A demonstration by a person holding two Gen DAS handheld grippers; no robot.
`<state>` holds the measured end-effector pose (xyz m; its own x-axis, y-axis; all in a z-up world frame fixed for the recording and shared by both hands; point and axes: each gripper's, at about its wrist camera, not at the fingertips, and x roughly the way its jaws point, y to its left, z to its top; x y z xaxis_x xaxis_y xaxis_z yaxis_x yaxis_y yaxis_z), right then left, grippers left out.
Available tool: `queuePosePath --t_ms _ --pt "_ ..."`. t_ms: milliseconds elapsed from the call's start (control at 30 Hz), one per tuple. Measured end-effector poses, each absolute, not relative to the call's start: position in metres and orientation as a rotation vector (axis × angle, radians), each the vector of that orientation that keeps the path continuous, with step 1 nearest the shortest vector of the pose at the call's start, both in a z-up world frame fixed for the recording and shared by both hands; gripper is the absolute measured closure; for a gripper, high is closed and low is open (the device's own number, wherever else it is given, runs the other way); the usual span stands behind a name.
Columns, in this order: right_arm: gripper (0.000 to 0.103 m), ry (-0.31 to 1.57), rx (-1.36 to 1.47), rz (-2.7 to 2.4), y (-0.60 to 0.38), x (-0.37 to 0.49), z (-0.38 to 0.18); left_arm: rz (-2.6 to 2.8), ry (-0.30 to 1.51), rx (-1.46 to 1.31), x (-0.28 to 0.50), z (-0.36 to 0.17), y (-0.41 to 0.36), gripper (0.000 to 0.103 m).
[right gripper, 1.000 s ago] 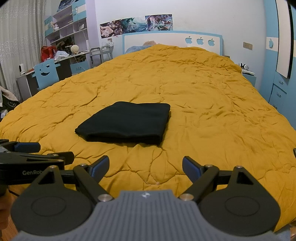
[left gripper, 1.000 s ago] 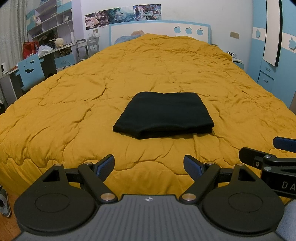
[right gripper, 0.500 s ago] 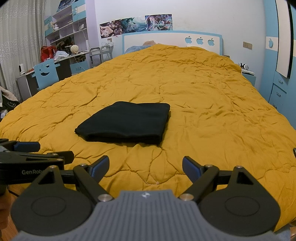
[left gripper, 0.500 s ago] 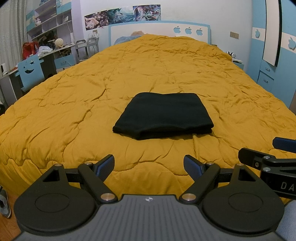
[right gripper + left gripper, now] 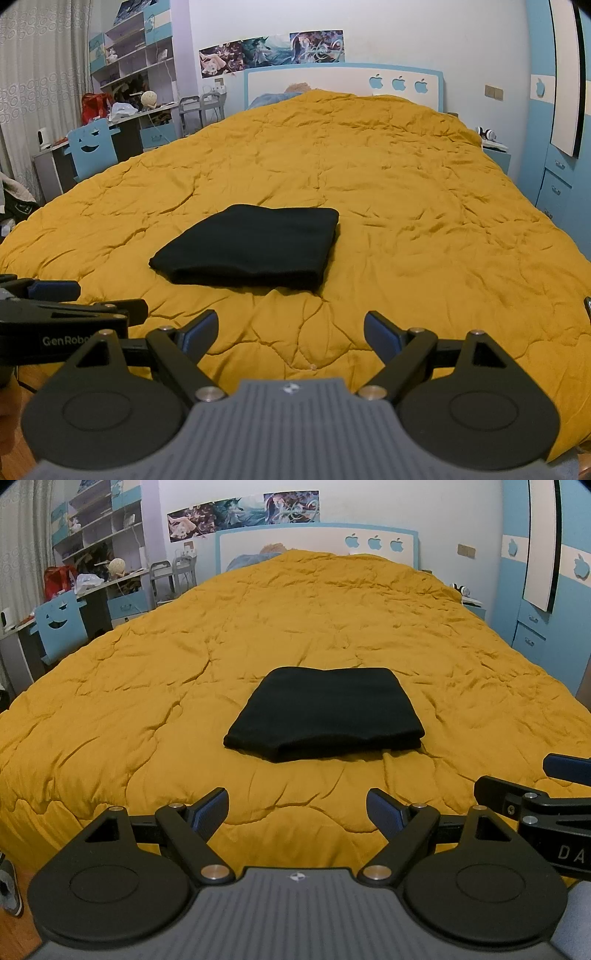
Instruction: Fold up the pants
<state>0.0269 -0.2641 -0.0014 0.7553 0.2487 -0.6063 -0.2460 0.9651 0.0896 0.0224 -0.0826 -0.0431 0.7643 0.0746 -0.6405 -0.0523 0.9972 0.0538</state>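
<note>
Black pants [image 5: 325,712] lie folded into a flat, thick rectangle on the yellow quilt [image 5: 184,686], near the middle of the bed. In the right wrist view the same pants [image 5: 251,247] sit left of centre. My left gripper [image 5: 297,808] hovers open over the bed's near edge, well short of the pants, holding nothing. My right gripper [image 5: 290,332] is likewise open and empty, beside the left one. The right gripper's fingers [image 5: 565,768] show at the right edge of the left wrist view; the left gripper's fingers [image 5: 51,290] show at the left edge of the right wrist view.
The yellow quilt [image 5: 424,221] covers the whole bed up to a blue-and-white headboard [image 5: 317,542]. A cluttered desk with a blue chair [image 5: 61,622] stands to the left, a blue wardrobe [image 5: 546,590] to the right. Wooden floor [image 5: 18,930] shows at the lower left.
Nothing notable; both grippers stay open and nearly still, and the folded pants have not moved.
</note>
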Motion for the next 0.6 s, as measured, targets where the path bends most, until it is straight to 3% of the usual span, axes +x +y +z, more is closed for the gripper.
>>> queuePosePath --t_ms 600 --pt "0.021 0.657 0.009 0.264 -0.2641 0.025 0.0008 0.06 0.68 0.047 0.0206 -0.0332 -0.0862 0.004"
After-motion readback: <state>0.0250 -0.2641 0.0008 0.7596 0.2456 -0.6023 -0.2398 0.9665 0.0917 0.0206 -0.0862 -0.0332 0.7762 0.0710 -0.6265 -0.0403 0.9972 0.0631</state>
